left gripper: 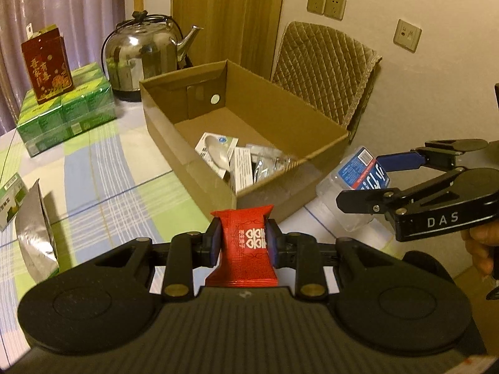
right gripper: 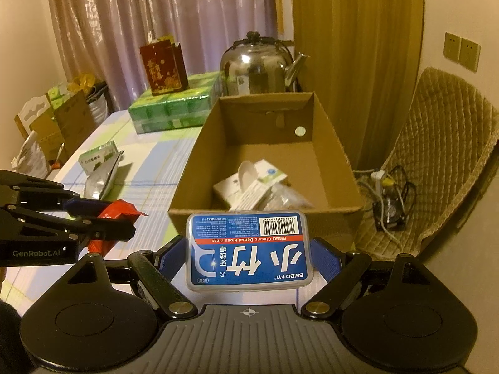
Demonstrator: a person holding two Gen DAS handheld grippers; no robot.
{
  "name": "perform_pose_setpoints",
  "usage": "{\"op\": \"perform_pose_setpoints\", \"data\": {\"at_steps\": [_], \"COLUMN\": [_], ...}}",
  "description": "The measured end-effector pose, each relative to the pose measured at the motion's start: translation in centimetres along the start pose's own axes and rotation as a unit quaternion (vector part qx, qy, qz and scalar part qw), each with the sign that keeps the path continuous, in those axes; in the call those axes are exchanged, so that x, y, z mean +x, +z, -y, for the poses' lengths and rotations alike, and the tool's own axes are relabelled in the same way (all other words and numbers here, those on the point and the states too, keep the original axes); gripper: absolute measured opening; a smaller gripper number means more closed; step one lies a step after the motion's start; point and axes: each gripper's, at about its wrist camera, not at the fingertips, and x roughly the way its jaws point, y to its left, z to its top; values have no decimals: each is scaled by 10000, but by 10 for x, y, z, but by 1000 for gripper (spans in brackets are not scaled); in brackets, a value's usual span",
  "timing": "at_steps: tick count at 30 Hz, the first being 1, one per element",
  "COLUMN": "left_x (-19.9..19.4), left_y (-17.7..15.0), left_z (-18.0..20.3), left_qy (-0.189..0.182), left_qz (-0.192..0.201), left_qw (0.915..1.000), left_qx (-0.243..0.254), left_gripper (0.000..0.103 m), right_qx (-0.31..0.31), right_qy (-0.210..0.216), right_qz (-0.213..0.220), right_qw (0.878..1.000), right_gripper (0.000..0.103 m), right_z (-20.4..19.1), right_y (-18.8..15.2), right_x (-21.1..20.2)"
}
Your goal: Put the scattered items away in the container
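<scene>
Both loads are pinched firm, red sachet (left gripper: pixel 244 243) in your left gripper (left gripper: pixel 242 243), floss-pick case (right gripper: pixel 248 251) in your right gripper (right gripper: pixel 248 260), so carry each past the cardboard box (left gripper: pixel 187 168) rim, seemingly just ahead, before spreading the jaws.

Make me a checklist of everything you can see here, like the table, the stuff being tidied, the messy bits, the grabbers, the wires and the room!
Surface: table under a checked green, blue and white cloth.
Job's things: open cardboard box holding a few white packets; red packet; blue floss pick box.
Clutter: steel kettle, green wrapped packs with a red box on top, small green box, silver pouch.
Grippers: left gripper shut on the red packet; right gripper shut on the floss pick box.
Cables: power strip and tangled wires on the floor right of the box.
Surroundings: curtain, quilted chair, wall sockets.
</scene>
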Motion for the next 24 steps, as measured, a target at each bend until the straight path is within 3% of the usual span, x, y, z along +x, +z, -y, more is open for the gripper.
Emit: {"op": "perform_pose_setpoints", "data": {"at_steps": [14, 24], "left_x": [13, 38], "left_y": [38, 67], "left_z": [-4, -9], "left_qy": [-33, -163], "left_qz": [246, 283], "left_qw": [9997, 9994], "left_qx": [62, -60], "left_gripper": [24, 24], "right_qx": [-169, -43], "right_qy": [-52, -97], "right_qz": [319, 89], "right_qw": [9993, 9999], "right_gripper": [83, 83], "right_z": [19, 43], "right_y": [46, 60], "right_x": [15, 52]}}
